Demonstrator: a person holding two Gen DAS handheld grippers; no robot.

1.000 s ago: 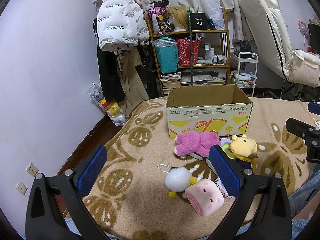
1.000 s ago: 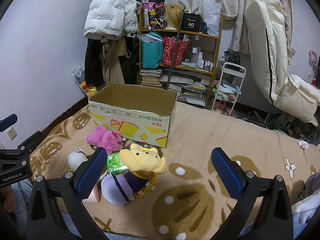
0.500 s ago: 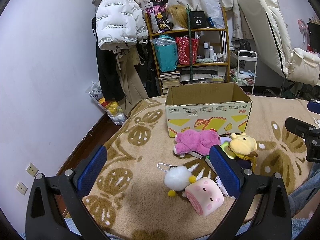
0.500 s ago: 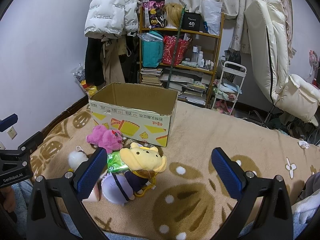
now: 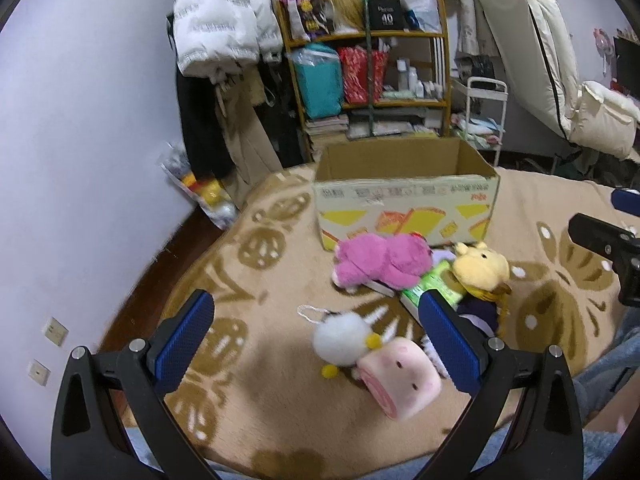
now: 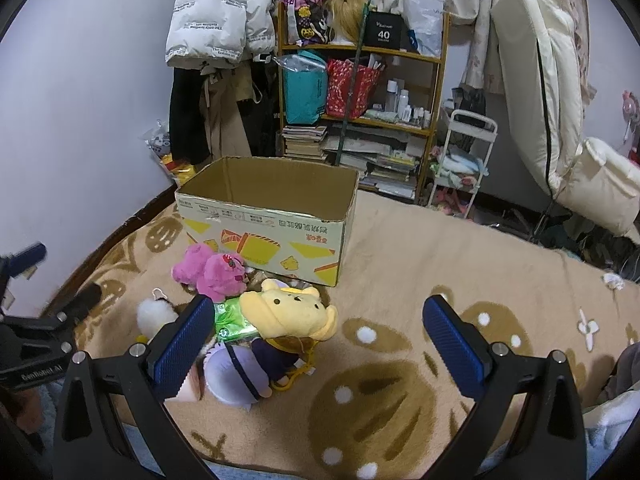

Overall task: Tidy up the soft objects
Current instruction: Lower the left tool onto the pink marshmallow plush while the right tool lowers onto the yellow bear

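On the patterned blanket (image 5: 248,320), the cardboard box (image 5: 404,204) stands open-topped and apparently empty, with the soft toys heaped against its near wall. None is stowed yet, so judge the step in hand as the first pick. Both the left gripper (image 5: 318,342) and right gripper (image 6: 320,342) hang above the blanket with jaws spread wide, gripping nothing. Take the loose outliers first and close across the body, not a cord or limb. The pink plush (image 5: 380,260) lies ahead of the left jaws, well beyond them. The yellow bear (image 6: 290,312) sits just inside your right gripper's left jaw. The pink roll toy (image 5: 396,384) and white pom-pom (image 5: 340,340) lie touching each other, low between the left jaws, nearer the right one.
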